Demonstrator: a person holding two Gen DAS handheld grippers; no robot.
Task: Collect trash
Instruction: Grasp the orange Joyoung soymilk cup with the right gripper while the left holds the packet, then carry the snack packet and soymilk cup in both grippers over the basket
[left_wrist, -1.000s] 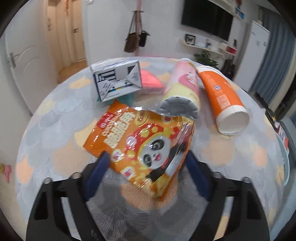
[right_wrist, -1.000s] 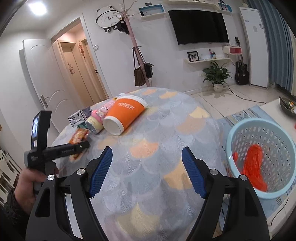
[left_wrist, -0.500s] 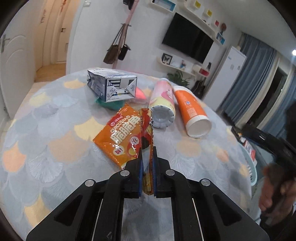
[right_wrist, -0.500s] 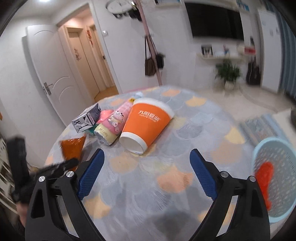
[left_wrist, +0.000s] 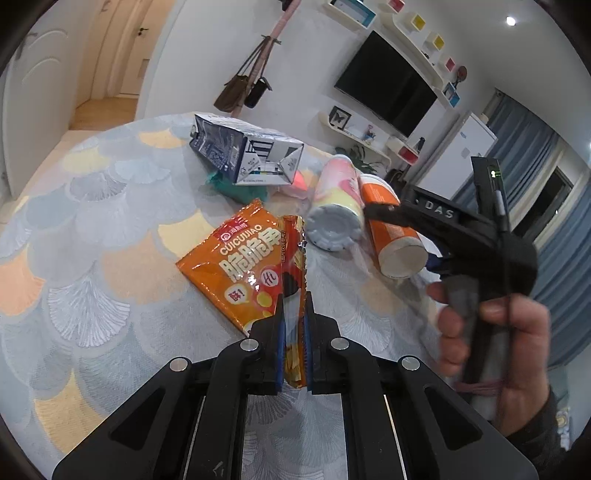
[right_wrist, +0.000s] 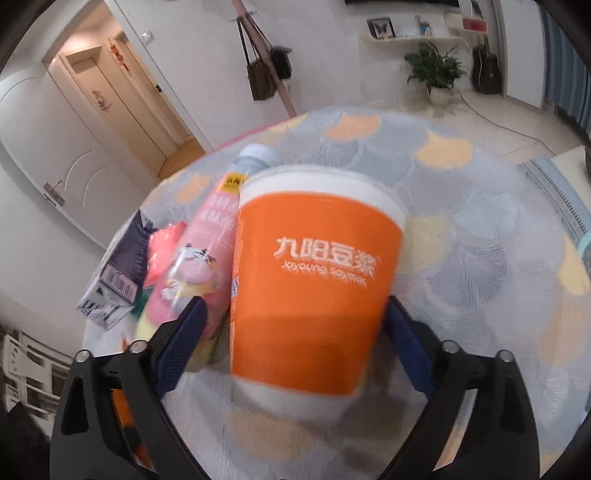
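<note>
- Two hand-held grippers over a round worktop with a scale-patterned cloth in grey, peach and pale blue.
- Left hand-held gripper: blue-padded jaws pressed together on the near edge of an orange snack bag. The bag is pinched along a fold; the rest of it lies on the cloth ahead of the jaws.
- Right hand-held gripper: jaws spread wide and just been opening further. An orange paper cup lies on its side between them, base toward the camera, white rim pointing away. The blue pads stand on either side of the cup wall; no contact is visible. This view is motion-blurred.
- Person's right hand: seen from the left wrist view, wrapped around the black handle of the right hand-held gripper, at the cup's open end.
- Pink bottle: lying just beside the cup on its left, touching or nearly so, cartoon label up, pale cap at the far end.
- Dark blue and white carton: lying on its side farther back on the worktop, resting over a green item and a pink-red item, both mostly hidden.
- Behind the worktop: coat stand with hung bags, wall television, white doors, potted plant.
</note>
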